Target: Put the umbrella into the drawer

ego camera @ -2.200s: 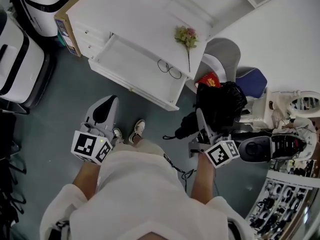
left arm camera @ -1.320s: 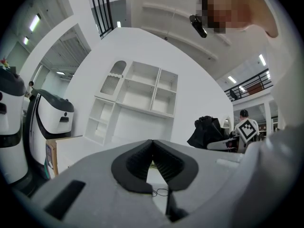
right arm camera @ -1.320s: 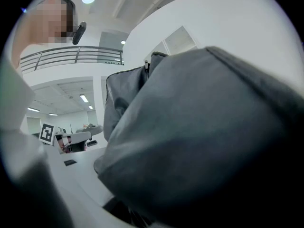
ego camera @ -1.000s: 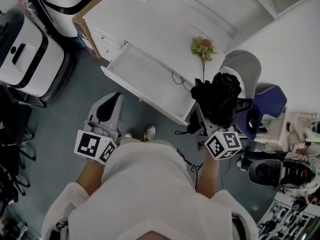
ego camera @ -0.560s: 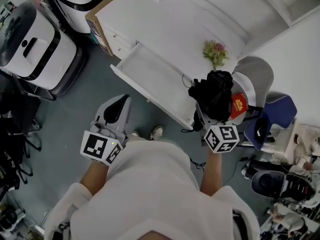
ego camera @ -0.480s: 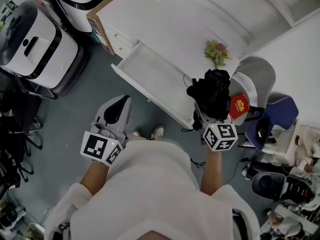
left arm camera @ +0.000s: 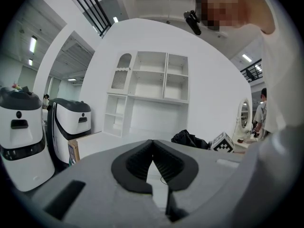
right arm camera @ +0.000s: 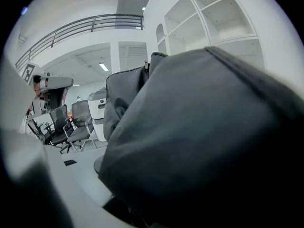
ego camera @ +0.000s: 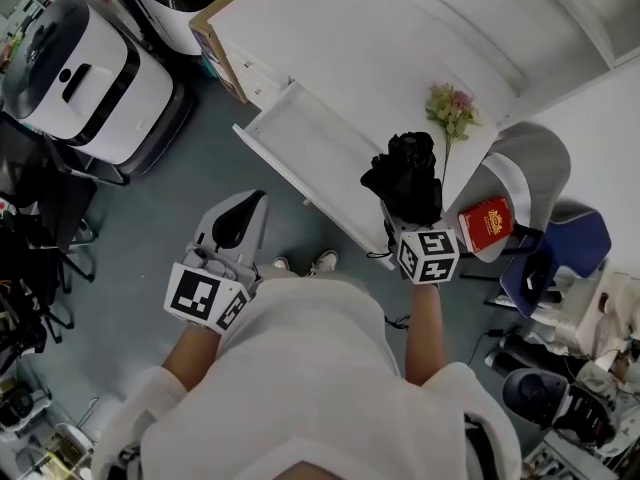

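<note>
1. The black umbrella (ego camera: pixel 405 173) is at the open drawer's (ego camera: pixel 300 133) right end, beside the flowers (ego camera: pixel 450 108) on the bench (ego camera: pixel 340 38).
2. The right gripper (ego camera: pixel 398 220) seems to have its jaws clamped on the umbrella, but cloth hides them.
3. The left gripper (ego camera: pixel 243 206) has its jaws together, just short of the drawer's front edge.

No legible text, number or brand is found in these views.
Only square coded patterns, without letters or digits, are carried by the left marker cube (ego camera: pixel 205 298) and the right marker cube (ego camera: pixel 430 256); gold print is seen on a red box (ego camera: pixel 486 224) but is too small to be read.
</note>
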Demonstrator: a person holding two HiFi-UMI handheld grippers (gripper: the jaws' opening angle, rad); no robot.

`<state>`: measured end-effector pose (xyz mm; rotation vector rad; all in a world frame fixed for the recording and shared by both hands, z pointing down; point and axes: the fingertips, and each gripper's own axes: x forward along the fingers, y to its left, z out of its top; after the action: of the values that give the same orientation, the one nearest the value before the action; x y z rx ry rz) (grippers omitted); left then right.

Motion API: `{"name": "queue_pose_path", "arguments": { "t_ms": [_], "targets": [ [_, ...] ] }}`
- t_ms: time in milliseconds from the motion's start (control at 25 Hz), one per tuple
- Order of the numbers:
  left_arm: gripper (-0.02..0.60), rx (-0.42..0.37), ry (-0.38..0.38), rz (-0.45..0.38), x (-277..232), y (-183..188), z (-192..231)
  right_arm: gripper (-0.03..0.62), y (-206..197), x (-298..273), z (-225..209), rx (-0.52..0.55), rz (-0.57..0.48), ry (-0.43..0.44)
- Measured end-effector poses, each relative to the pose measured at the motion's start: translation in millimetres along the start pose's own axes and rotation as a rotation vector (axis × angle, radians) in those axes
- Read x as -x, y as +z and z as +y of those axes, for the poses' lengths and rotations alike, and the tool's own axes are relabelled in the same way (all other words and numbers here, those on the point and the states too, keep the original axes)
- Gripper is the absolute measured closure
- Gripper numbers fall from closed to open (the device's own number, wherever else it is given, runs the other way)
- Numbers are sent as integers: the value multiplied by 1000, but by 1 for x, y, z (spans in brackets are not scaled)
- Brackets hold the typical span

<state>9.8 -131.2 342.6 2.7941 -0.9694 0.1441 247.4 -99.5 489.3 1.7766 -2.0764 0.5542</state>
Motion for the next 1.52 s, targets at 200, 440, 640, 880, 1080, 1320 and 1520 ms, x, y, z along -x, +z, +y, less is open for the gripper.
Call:
{"name": "queue_pose_path", "arguments": {
  "t_ms": [200, 440, 640, 880, 1080, 1320, 1520],
  "targets": [
    [568, 11, 40, 11, -3, -5, 2, 339, -15, -27, 2, -14, 49, 54],
    [568, 30, 98, 23, 2, -16, 7, 339, -41, -62, 4, 46, 138, 103],
    [568, 50, 159, 43, 9, -25, 14, 339, -62, -89, 1, 96, 206, 132],
    [568, 56, 198, 53, 9, -28, 20, 338, -85, -118, 3, 134, 269, 165],
    [568, 67, 230, 73, 15, -34, 24, 338, -105, -136, 11, 159, 324, 199],
    [568, 83, 256, 102, 22, -45, 21, 336, -136, -154, 13, 144, 393, 216],
    [568, 109, 282, 117, 30, -58, 24, 335, -153, -168, 13, 173, 441, 215]
  ]
}}
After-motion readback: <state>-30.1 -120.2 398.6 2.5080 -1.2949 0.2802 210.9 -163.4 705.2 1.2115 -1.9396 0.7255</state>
